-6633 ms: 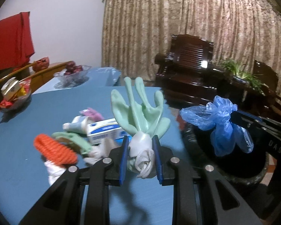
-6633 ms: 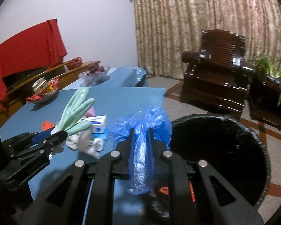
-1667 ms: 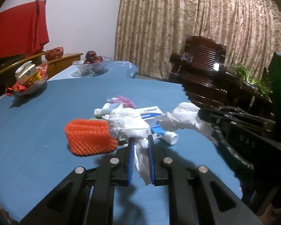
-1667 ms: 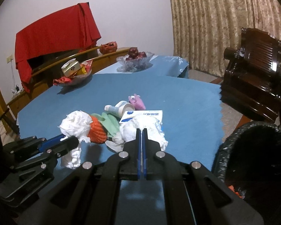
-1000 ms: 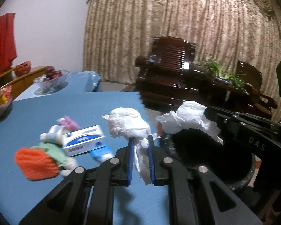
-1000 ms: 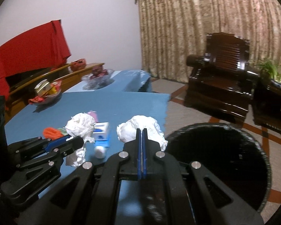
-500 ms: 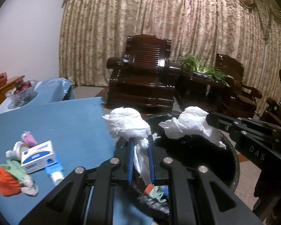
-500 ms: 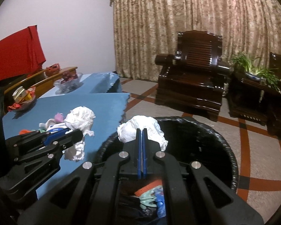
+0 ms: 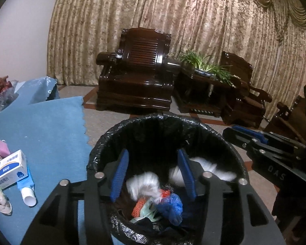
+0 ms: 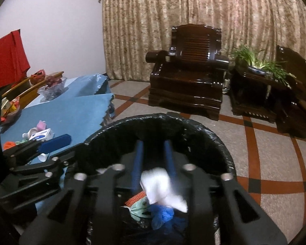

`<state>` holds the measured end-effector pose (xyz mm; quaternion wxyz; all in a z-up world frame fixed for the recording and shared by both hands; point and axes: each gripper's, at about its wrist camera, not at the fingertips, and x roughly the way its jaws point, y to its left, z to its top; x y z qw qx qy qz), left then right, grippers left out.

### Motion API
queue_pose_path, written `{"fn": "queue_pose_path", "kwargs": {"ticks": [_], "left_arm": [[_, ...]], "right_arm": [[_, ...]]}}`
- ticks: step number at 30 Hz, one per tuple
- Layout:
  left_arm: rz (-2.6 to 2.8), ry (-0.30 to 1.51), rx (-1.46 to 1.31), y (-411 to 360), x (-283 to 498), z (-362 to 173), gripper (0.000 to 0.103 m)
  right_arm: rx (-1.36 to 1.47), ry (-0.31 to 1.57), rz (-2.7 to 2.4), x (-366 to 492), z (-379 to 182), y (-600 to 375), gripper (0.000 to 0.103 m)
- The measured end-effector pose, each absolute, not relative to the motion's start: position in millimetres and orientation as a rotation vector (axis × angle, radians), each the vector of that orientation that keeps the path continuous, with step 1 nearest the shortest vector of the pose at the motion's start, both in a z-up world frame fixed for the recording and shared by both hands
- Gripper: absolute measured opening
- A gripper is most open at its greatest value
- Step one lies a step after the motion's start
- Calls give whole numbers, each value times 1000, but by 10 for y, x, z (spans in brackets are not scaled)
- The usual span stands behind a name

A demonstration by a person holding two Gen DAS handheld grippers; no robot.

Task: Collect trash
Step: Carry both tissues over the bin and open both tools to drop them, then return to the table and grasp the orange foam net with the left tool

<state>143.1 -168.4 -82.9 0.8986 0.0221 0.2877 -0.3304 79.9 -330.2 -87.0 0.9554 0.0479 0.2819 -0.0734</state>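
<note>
Both grippers hang over the black-lined trash bin [image 9: 153, 120]. My left gripper [image 9: 153, 173] has its jaws opening, and its blue pads [image 9: 119, 175] stand well apart. A crumpled white tissue [image 9: 144, 185] drops, blurred, below them onto blue, green and orange trash in the bin. A second white tissue [image 9: 206, 169] falls to its right. In the right wrist view my right gripper [image 10: 153, 159] has its jaws opening above the bin [image 10: 157, 117], with a blurred white tissue [image 10: 159, 185] falling free beneath the pads. The left gripper [image 10: 55, 140] shows at the left there.
The blue-clothed table [image 9: 51, 132] left of the bin carries a white and blue box [image 9: 10, 169], a tube [image 9: 27, 192], a pink scrap [image 9: 2, 148] and a fruit bowl [image 10: 53, 87]. Dark wooden armchairs [image 9: 136, 71] and a plant stand [image 9: 206, 71] line the curtain beyond tiled floor.
Both grippers swung from the table to over the bin and sank a little. Their jaws opened, and both white tissues left the pads and are dropping into the bin.
</note>
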Motion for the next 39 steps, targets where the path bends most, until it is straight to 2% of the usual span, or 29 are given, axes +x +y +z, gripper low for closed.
{"fn": "queue_pose_path", "kwargs": {"ticks": [1,2,3,4,7,13,26,31,39], "left_arm": [[-676,592,49,-1661,1429,-825,59],[-667,585,51,-1631,1421,-814,61],[-657,578,53,-1616,1419,-801,66],[-645,569,55,-1581,1409,-780,73],[-592,534,47,-1407,1381,-712,87],[-490,512,33,-979,1368,-613,95],[-184,504,20,338,1392,-605,96],[-76,530,6,863,1414,-757,96],[6,585,-18,1298,1507,-1026,96]], "right_arm": [[99,568,-156,783,-870,-3311,50],[100,562,-163,770,-863,-3309,60],[102,550,-178,751,-852,-3301,83],[101,532,-192,732,-835,-3283,93],[108,508,-185,725,-786,-3203,96],[119,488,-114,812,-720,-2912,96],[83,506,97,1253,-657,-1932,96],[52,527,174,1378,-730,-1485,96],[13,563,222,1571,-897,-1025,96]]}}
